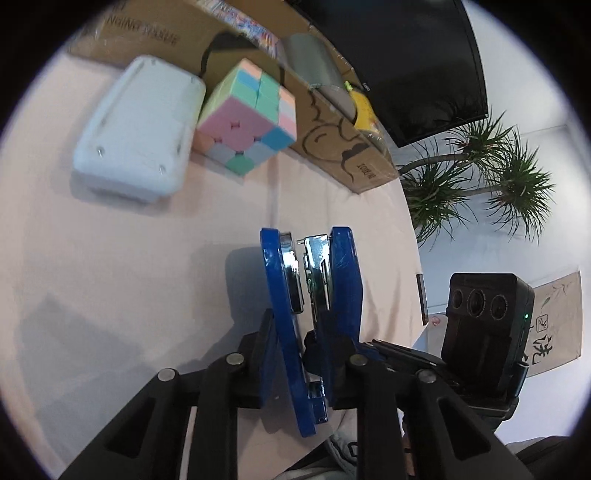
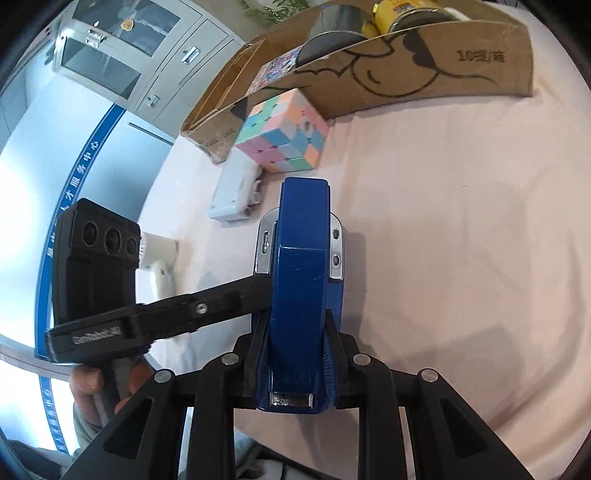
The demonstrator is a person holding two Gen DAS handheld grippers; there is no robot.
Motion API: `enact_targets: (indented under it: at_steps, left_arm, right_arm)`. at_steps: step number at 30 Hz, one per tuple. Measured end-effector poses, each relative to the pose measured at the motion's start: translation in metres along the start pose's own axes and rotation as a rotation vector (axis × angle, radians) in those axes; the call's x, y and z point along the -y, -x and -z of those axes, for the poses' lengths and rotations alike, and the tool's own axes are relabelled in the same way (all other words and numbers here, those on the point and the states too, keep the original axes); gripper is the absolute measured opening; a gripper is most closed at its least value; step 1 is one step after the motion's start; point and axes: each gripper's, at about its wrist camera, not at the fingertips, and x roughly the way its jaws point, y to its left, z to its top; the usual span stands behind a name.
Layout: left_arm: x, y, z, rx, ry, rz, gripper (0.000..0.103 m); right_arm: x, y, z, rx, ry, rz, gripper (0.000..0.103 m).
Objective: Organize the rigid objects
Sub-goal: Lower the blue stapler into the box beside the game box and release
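A blue stapler [image 2: 301, 291] is held above a pale pink tablecloth [image 2: 443, 240] by both hand-held tools at once. The right gripper [image 2: 295, 354] is clamped across the stapler's rear, its black fingers pressing the two blue sides. The left gripper [image 1: 308, 354] grips the same stapler from the side, one finger against the base and one against the top arm, with the metal staple channel showing between them; seen from the right wrist, it reaches in from the left.

Ahead of both grippers, well beyond the stapler, a pastel puzzle cube [image 2: 284, 136] sits against a cardboard box [image 2: 424, 70], with a white plastic case [image 1: 140, 125] just beside the cube. The box already holds a grey roll [image 2: 332, 33] and a yellow jar [image 2: 391, 16].

This looks like a hand-over or a shared carry of the stapler toward the box. Next, one gripper would likely need to release so the other can lift the stapler over the box wall and set it inside
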Motion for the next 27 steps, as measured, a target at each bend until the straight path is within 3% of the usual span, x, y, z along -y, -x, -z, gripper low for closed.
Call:
enact_targets:
  at_steps: [6, 9, 15, 21, 27]
  left_arm:
    - [0.028, 0.037, -0.031, 0.075, -0.086, -0.027, 0.020]
    - [0.042, 0.057, -0.069, 0.112, -0.149, -0.050, 0.020]
    - [0.055, 0.077, -0.172, 0.144, -0.233, -0.101, 0.020]
    - [0.020, 0.058, -0.235, 0.086, -0.159, -0.117, 0.021]
    - [-0.018, 0.031, -0.248, 0.032, -0.092, -0.153, 0.022]
  right_arm:
    - [-0.036, 0.012, -0.024, 0.076, 0.038, -0.020, 0.023]
    - [-0.061, 0.020, -0.052, 0.138, 0.081, -0.022, 0.023]
    - [-0.097, 0.012, -0.141, 0.236, 0.117, -0.033, 0.023]
    - [-0.093, -0.032, -0.222, 0.192, 0.055, -0.034, 0.023]
    - [-0.078, -0.081, -0.247, 0.137, 0.000, 0.034, 0.023]
